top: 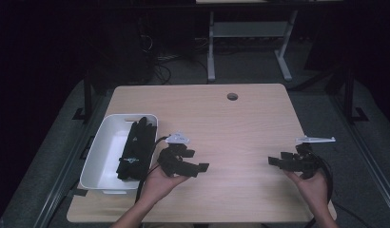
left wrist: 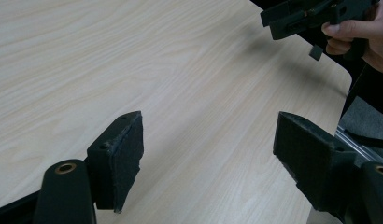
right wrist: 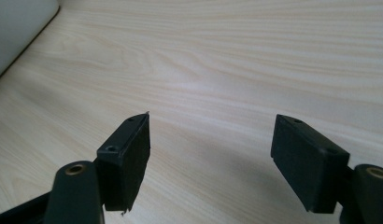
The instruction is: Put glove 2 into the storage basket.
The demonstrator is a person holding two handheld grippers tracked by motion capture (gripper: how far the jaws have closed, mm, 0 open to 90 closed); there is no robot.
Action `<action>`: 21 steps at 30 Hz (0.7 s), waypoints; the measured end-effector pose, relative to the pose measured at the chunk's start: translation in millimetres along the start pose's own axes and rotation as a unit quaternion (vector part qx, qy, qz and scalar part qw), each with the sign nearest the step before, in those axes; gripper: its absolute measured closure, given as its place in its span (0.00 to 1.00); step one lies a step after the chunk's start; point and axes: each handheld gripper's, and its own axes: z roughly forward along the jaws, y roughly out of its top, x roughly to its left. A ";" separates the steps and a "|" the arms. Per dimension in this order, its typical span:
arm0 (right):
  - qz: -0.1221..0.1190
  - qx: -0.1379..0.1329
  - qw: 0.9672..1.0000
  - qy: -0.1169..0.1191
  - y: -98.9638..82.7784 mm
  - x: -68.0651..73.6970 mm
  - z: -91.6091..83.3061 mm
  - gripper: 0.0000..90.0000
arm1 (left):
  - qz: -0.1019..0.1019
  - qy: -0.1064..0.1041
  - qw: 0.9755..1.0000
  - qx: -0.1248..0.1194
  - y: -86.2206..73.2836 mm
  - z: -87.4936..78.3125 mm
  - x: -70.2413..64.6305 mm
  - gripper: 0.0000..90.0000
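A white bin [top: 99, 151] stands at the table's left edge, and a black strap-like bundle [top: 136, 147] lies along its right side. My left gripper [top: 195, 166] hovers just right of the bin, held in a hand, pointing right. Its jaws are wide apart over bare wood in the left gripper view [left wrist: 208, 154], with nothing between them. My right gripper [top: 274, 161] is near the table's right edge, pointing left. It is open too, over bare wood in the right gripper view [right wrist: 210, 149]. The right gripper [left wrist: 311, 16] also appears at the top right of the left gripper view.
The light wooden table [top: 221, 123] has a round cable hole [top: 232, 96] near its far edge. The bin's corner [right wrist: 17, 28] sits at the top left of the right gripper view. A white desk frame [top: 250, 38] stands on the floor beyond.
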 end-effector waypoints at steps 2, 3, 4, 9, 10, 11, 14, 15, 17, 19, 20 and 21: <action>-0.002 0.000 1.000 -0.001 -3.5 0.1 -0.2 0.31 | 0.000 -0.001 1.000 0.001 -2.5 1.9 -1.4 0.27; -0.001 -0.003 1.000 -0.001 -5.1 0.2 -0.3 0.31 | 0.004 -0.002 1.000 0.002 -3.7 3.0 -1.5 0.27; -0.003 -0.005 1.000 -0.001 -6.6 -0.2 -0.6 0.31 | 0.004 -0.003 1.000 0.004 -5.0 4.2 -2.0 0.27; -0.002 -0.007 1.000 -0.003 -12.9 0.1 -3.0 0.31 | 0.002 -0.003 1.000 0.004 -10.0 6.8 -2.7 0.27; -0.003 -0.007 1.000 -0.003 -13.7 0.2 -3.3 0.31 | 0.002 -0.004 1.000 0.004 -11.4 7.1 -2.1 0.27; -0.004 -0.008 1.000 -0.003 -15.1 0.5 -4.2 0.31 | -0.001 -0.004 1.000 0.004 -12.6 7.4 -2.2 0.27; -0.003 -0.010 1.000 -0.003 -17.8 1.9 -5.4 0.31 | -0.001 -0.005 1.000 0.002 -15.7 8.3 -1.3 0.27; -0.004 -0.009 1.000 -0.003 -18.7 2.4 -5.6 0.31 | 0.000 -0.004 1.000 0.003 -16.6 8.5 -1.3 0.27; -0.006 -0.007 1.000 -0.005 -21.0 3.2 -4.7 0.30 | 0.001 -0.002 1.000 0.004 -18.6 9.2 -1.4 0.27; -0.008 -0.008 1.000 -0.005 -22.8 4.3 -4.2 0.30 | 0.001 -0.003 1.000 0.003 -20.3 9.9 -1.1 0.27; -0.010 -0.008 1.000 -0.006 -23.8 4.8 -4.0 0.30 | 0.000 -0.002 1.000 0.004 -21.0 10.0 -1.1 0.27; -0.010 -0.008 1.000 -0.006 -24.6 5.7 -4.1 0.30 | -0.002 -0.002 1.000 0.003 -21.7 9.9 -1.2 0.27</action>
